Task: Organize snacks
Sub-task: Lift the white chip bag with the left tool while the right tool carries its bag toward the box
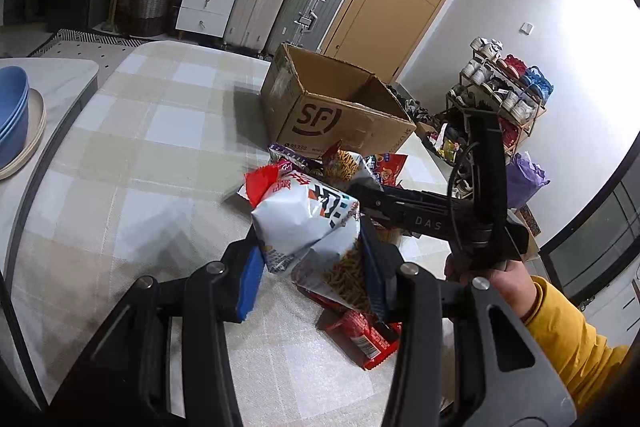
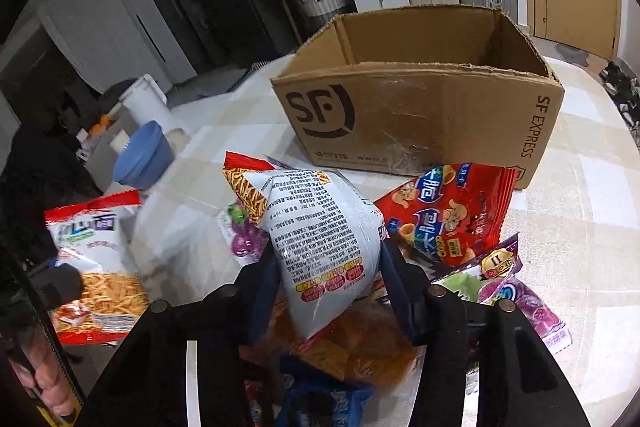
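My left gripper (image 1: 312, 259) is shut on a white and red bag of stick snacks (image 1: 308, 223), held above the table; the same bag shows at the left of the right wrist view (image 2: 96, 267). My right gripper (image 2: 328, 283) is shut on another white snack bag (image 2: 320, 239), its printed back facing me, over the snack pile. An open, empty cardboard SF box (image 1: 340, 107) stands behind the pile; it also shows in the right wrist view (image 2: 420, 107). A red snack bag (image 2: 452, 211) and a purple grape-candy bag (image 2: 508, 291) lie in front of it.
The table has a checked cloth (image 1: 140, 147). Blue bowls on a plate (image 1: 12, 119) sit on a side table at left. A red packet (image 1: 368, 339) lies under my left gripper. Suitcases, drawers and a door stand behind; a shoe rack (image 1: 504, 91) is at right.
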{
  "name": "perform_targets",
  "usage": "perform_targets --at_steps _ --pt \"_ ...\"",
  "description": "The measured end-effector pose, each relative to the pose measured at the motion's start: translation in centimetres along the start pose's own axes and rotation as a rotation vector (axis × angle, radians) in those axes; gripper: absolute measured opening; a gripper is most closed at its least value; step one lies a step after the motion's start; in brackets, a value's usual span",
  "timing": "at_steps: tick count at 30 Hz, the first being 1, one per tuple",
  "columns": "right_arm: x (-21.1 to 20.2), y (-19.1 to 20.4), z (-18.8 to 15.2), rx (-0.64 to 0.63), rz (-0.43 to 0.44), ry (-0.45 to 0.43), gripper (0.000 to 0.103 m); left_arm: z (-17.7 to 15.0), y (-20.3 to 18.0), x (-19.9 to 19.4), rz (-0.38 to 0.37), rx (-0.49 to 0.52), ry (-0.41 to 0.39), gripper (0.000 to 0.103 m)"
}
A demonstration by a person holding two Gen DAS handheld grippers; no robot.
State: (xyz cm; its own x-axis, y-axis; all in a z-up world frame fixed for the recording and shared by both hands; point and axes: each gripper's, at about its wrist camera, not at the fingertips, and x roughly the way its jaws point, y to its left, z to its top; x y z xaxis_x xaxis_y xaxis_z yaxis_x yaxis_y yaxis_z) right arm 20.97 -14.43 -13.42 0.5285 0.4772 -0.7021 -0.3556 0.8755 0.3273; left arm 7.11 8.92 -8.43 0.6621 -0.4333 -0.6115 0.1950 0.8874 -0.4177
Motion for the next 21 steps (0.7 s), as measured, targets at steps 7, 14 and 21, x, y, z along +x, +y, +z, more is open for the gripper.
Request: perform_targets --at_steps 7,14,21 --pt "-2.2 1.2 -0.6 0.012 0.042 -0.044 0.047 -0.1 -0.9 -0.1 0.000 0.014 -0.003 0.040" --pt "-6.6 0.9 -1.9 0.058 0.142 -0.124 0.047 -0.5 -2.1 -0.8 -0.002 0.026 -0.006 0.040" --pt "-12.5 1.3 -4.0 0.085 0.188 -0.225 0.047 -0.8 -3.7 -1.9 -0.005 0.054 -0.016 0.040"
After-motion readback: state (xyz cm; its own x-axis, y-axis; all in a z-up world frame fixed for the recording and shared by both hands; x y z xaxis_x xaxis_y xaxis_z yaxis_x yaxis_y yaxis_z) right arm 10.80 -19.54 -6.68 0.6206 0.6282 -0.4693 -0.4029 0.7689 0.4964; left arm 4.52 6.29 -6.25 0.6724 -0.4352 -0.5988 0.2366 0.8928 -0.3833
